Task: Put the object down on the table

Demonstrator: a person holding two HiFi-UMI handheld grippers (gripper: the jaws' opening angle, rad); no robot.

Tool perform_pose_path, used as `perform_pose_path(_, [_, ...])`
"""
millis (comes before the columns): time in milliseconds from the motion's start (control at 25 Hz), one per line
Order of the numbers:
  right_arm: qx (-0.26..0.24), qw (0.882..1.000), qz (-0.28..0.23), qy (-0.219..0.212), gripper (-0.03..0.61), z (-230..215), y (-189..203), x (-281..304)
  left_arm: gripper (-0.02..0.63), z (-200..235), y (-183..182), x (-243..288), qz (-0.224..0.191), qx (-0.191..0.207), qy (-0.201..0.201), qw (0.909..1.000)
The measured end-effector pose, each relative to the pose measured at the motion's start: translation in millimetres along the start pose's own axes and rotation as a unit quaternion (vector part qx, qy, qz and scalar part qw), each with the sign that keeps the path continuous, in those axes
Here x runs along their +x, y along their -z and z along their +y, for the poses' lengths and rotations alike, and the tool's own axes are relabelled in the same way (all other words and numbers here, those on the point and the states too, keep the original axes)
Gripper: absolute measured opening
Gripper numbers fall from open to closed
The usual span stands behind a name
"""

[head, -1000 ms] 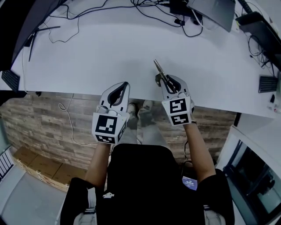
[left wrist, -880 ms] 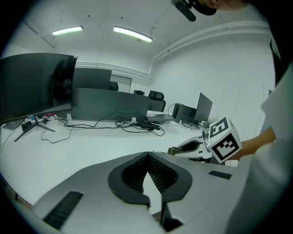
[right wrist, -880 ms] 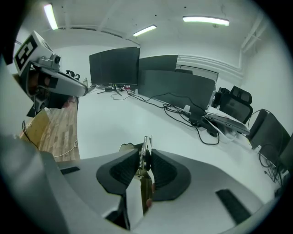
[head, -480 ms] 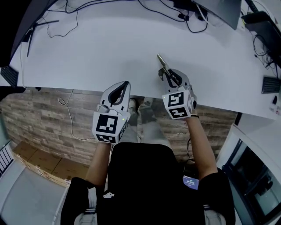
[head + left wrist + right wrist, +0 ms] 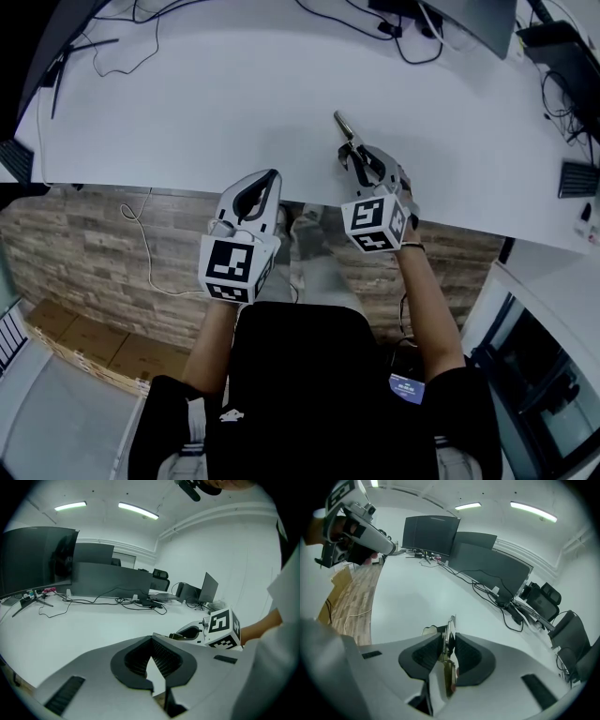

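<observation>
A slim metal hand tool [image 5: 348,141] with a small spring sticks forward out of my right gripper [image 5: 361,161], which is shut on it above the near part of the white table [image 5: 206,103]. In the right gripper view the tool [image 5: 450,630] stands on edge between the dark pads [image 5: 466,656], its tip pointing out over the table. My left gripper [image 5: 260,190] hovers at the table's front edge, to the left of the right one. Its jaws meet at the tips and hold nothing [image 5: 152,640].
Black cables [image 5: 122,47] run along the table's back, beside a monitor base [image 5: 469,23]. Dark devices [image 5: 575,178] sit at the right end and another [image 5: 17,161] at the left edge. Wood-pattern floor [image 5: 94,253] lies below the front edge. Monitors [image 5: 431,534] line the far side.
My right gripper has shifted a little forward over the table with the tool still in it. The left gripper has hardly moved.
</observation>
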State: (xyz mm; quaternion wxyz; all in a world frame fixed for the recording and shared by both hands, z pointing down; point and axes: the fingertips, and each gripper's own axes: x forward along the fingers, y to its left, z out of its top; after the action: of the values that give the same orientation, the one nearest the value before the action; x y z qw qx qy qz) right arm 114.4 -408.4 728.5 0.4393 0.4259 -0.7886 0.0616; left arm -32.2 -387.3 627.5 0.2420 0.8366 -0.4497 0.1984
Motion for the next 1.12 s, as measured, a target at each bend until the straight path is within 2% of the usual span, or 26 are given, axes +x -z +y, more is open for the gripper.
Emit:
perform_pose_path(360, [-0.035,0.999,0.0,0.005,0.097,5,7,3,0.012,-1,3,2,0.001,0.005,-0.003,1.0])
perform_pose_path(800, [-0.03,0.999,0.008,-0.003,0.101,15,8,7,0.012,3,7,-3,0.003,0.004,-0.003,1.0])
perform_pose_path(1120, [-0.022,0.999,0.018,-0.016,0.144,23,11,10,0.012,7,10,-5,0.004,0.002,-0.004,1.0])
